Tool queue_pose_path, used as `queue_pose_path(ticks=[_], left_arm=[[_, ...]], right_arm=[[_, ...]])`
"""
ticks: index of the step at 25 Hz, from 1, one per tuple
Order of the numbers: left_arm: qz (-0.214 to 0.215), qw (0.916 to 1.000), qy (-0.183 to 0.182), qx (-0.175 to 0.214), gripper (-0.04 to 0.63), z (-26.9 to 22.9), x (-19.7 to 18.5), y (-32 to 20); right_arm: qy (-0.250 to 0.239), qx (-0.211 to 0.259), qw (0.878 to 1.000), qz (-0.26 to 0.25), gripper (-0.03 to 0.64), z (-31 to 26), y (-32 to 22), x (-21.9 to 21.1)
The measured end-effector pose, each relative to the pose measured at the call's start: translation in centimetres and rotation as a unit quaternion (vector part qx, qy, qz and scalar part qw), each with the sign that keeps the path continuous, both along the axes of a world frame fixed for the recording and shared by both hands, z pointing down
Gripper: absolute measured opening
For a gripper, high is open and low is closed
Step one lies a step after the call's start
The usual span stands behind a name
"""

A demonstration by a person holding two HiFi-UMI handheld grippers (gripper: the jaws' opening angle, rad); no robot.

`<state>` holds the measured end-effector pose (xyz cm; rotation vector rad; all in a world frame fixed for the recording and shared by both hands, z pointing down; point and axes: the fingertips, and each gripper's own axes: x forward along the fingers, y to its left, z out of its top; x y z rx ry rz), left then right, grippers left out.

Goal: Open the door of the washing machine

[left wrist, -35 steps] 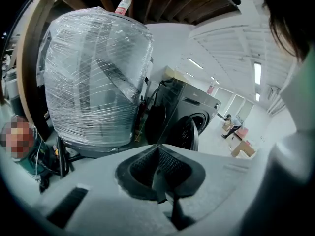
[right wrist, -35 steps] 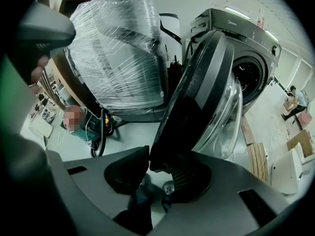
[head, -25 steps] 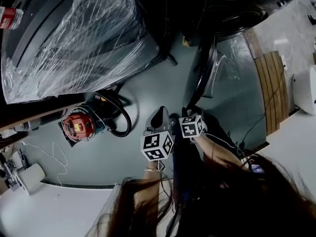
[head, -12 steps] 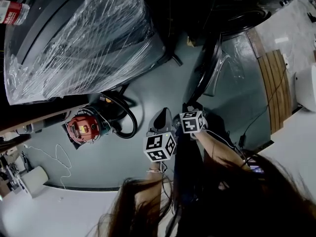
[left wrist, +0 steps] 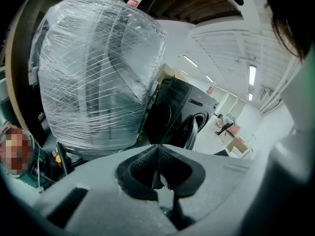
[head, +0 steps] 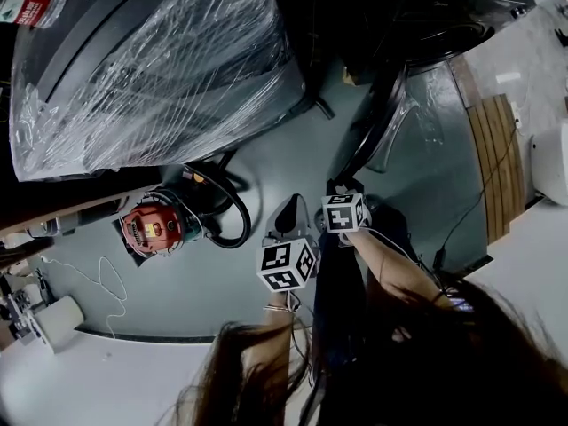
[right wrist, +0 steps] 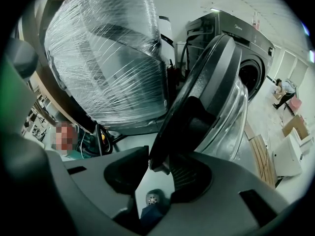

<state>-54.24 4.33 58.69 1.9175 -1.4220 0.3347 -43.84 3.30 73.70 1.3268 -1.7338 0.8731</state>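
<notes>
The dark washing machine [head: 444, 7] stands at the top right with its round door [head: 377, 122] swung out from the drum opening. In the right gripper view the door's [right wrist: 206, 87] black rim comes down between my right gripper's [right wrist: 156, 173] jaws and lies against the right pad [right wrist: 189, 178]; a wedge of floor shows beside the left pad, so the jaws stand open. My left gripper [left wrist: 157, 168] hangs back from the machine [left wrist: 172, 117], pads pressed together on nothing. In the head view the left gripper [head: 286, 213] sits beside the right gripper [head: 344, 187].
A large appliance wrapped in clear film [head: 151, 69] stands left of the washer, a bottle [head: 31, 3] on top of it. A red machine [head: 151, 224] with a black hose [head: 222, 207] lies on the floor at left. Wooden slats [head: 493, 149] lie at right.
My right gripper has edged a little forward along the door's rim. The head view has shifted slightly. The left gripper stays where it was.
</notes>
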Motion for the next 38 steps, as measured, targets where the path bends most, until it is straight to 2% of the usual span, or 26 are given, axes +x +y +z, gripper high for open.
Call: queue_pose_path(ticks=[16,38], left_arm=[[-0.021,0.9998,0.005,-0.001,0.012,0.3,-2.2,0.1],[-0.052,0.9986,0.009,-0.008,0.012,1.3,-6.2,0.1]], right_arm=[[-0.018,-0.014,0.999,-0.025,0.123,0.5,-2.4,-3.9],[-0.01,0.011,0.998,-0.057,0.121,0.0,-7.0,-8.4]])
